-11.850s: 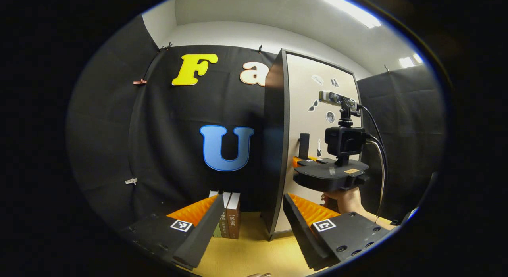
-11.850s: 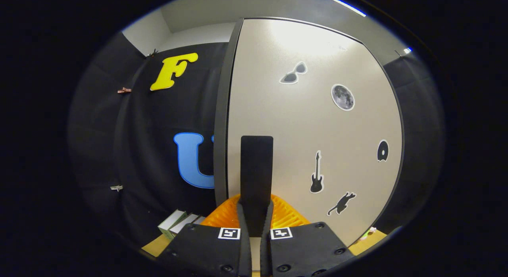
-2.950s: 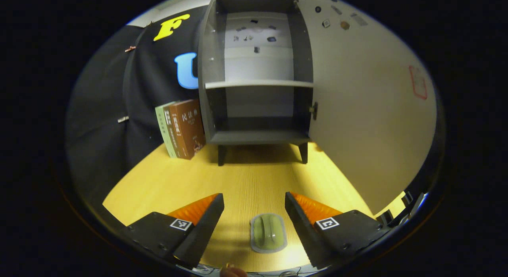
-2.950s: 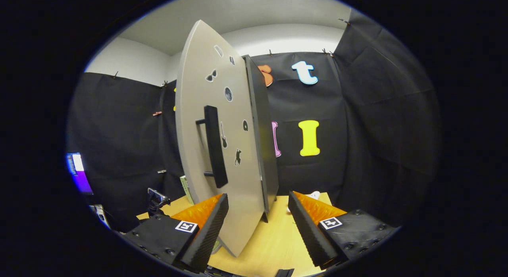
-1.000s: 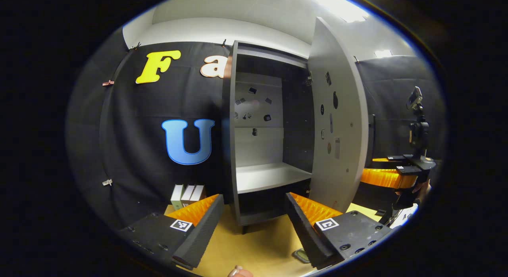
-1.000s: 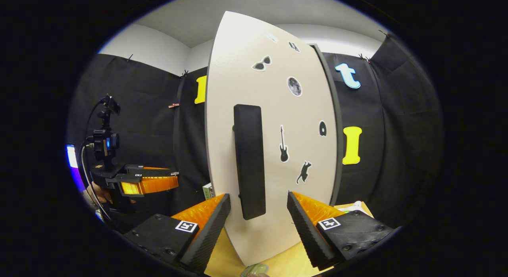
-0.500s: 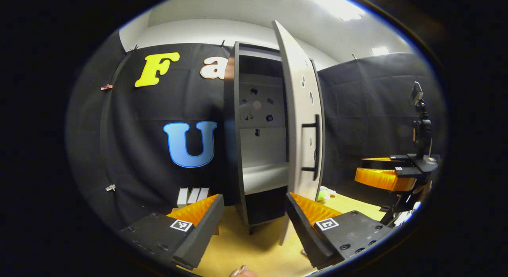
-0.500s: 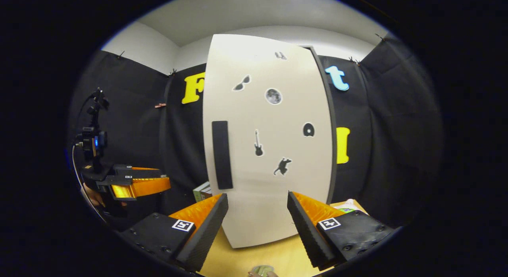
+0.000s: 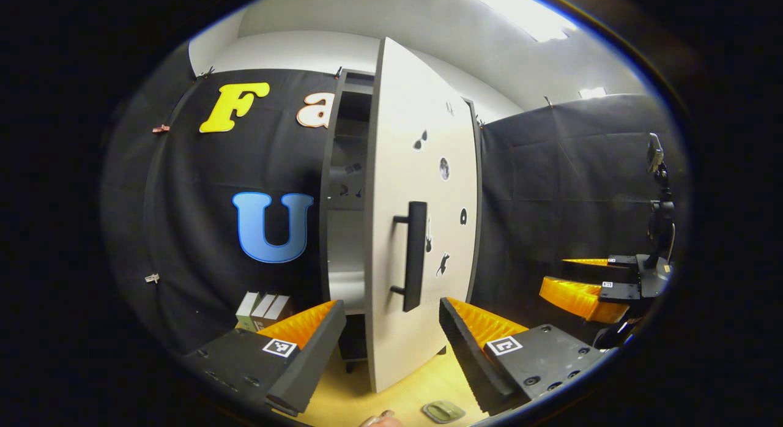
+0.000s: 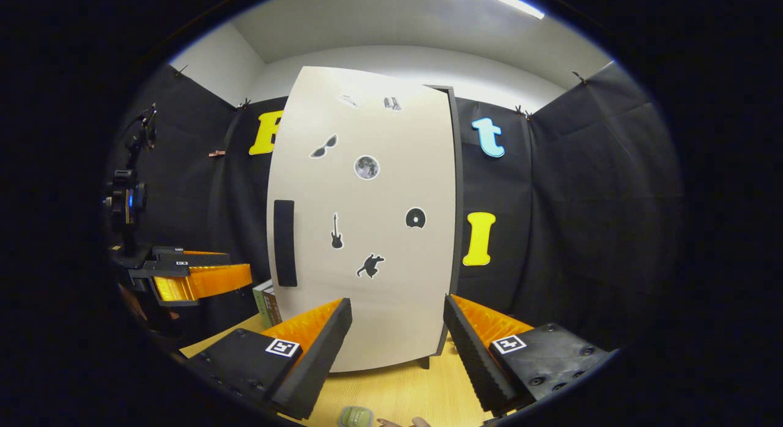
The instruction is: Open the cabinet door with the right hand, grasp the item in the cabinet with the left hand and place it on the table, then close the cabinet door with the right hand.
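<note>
The pale cabinet door with stickers and a dark bar handle stands ajar, with a strip of the cabinet's inside showing left of it. In the right gripper view the door faces me, its handle at its left side. My right gripper is open and apart from the door, and it appears far right as the right gripper. My left gripper is open, holding nothing. A small green item lies on the table below; the same item is at the bottom edge.
Several books lean against the wall left of the cabinet, the same books showing in the right gripper view. The wooden table runs in front of the cabinet. My left gripper hovers at the left, off the door.
The door has swung further toward shut over the last second. My right gripper has drawn back from the handle. The green item now lies on the table, out of my left gripper.
</note>
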